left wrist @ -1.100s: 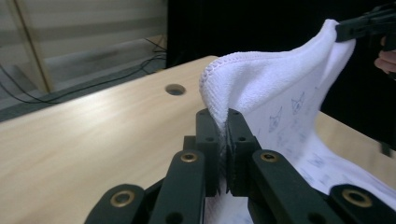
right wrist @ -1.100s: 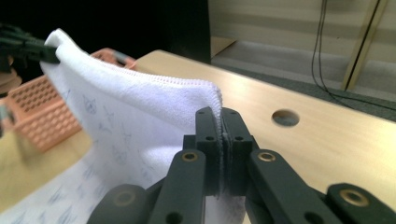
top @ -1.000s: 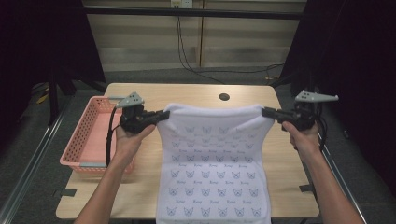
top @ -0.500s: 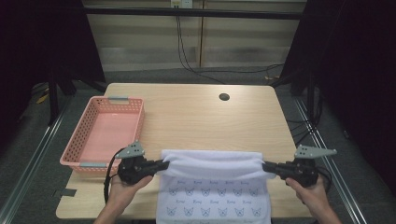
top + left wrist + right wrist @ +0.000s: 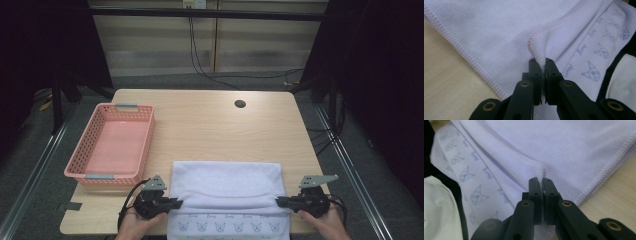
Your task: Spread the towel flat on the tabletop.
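A pale lilac towel (image 5: 227,187) with a blue cat-face print lies folded over itself at the near edge of the wooden table (image 5: 210,125), its printed end hanging off the front. My left gripper (image 5: 176,203) is shut on the towel's left corner (image 5: 536,45). My right gripper (image 5: 280,202) is shut on the right corner (image 5: 541,170). In both gripper views the stitched hem is pinched between the black jaws. A hand holds each gripper low by the table's front edge.
A pink plastic basket (image 5: 145,117) stands empty on the table's left side, just beyond my left gripper. A round cable hole (image 5: 240,104) sits at the table's far middle. Bare wood lies between the towel and the far edge.
Both grippers have come down and toward the near edge with the towel's corners. The towel, held up and spread a second ago, now lies folded on the table.
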Demonstrator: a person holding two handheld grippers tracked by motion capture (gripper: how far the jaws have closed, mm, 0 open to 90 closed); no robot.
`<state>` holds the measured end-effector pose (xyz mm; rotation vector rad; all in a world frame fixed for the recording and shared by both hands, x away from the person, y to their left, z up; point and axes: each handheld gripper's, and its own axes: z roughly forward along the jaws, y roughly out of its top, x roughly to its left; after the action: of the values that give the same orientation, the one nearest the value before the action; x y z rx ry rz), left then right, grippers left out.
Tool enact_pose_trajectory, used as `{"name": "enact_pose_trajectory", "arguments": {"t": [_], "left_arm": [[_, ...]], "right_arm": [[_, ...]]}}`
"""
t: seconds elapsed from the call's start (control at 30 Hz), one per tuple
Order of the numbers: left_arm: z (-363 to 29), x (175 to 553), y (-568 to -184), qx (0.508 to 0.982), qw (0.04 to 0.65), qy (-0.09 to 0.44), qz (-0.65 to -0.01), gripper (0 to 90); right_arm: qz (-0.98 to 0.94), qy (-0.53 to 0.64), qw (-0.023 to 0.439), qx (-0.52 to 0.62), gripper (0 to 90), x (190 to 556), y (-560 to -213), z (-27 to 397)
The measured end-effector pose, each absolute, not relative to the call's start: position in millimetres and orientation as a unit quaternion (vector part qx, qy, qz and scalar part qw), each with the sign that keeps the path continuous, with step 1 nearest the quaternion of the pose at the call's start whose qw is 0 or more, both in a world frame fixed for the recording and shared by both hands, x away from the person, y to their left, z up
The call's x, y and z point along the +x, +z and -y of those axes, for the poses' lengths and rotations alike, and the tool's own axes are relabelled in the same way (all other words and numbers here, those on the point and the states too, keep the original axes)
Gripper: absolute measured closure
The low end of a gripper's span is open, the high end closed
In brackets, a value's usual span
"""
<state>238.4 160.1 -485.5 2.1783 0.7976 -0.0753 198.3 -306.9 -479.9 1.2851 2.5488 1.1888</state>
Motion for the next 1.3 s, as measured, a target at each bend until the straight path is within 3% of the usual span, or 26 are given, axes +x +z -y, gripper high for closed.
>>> {"name": "enact_pose_trajectory", "arguments": {"t": [0.1,0.47,0.57,1.3], "left_arm": [[-157,240,-491,0.868,0.375,-0.033,-0.323,86.2],[-155,264,-495,0.862,0.379,-0.035,-0.334,86.9],[-149,284,-495,0.866,0.379,-0.015,-0.326,86.9],[-124,397,-501,0.831,0.384,0.042,-0.400,87.0]], "right_arm": [[-0.833,0.364,0.021,0.416,87.7,202,-485,302],[-0.837,0.353,0.027,0.417,88.0,216,-491,299],[-0.835,0.350,0.057,0.420,88.0,231,-492,298],[-0.804,0.364,0.085,0.461,88.1,326,-499,308]]}}
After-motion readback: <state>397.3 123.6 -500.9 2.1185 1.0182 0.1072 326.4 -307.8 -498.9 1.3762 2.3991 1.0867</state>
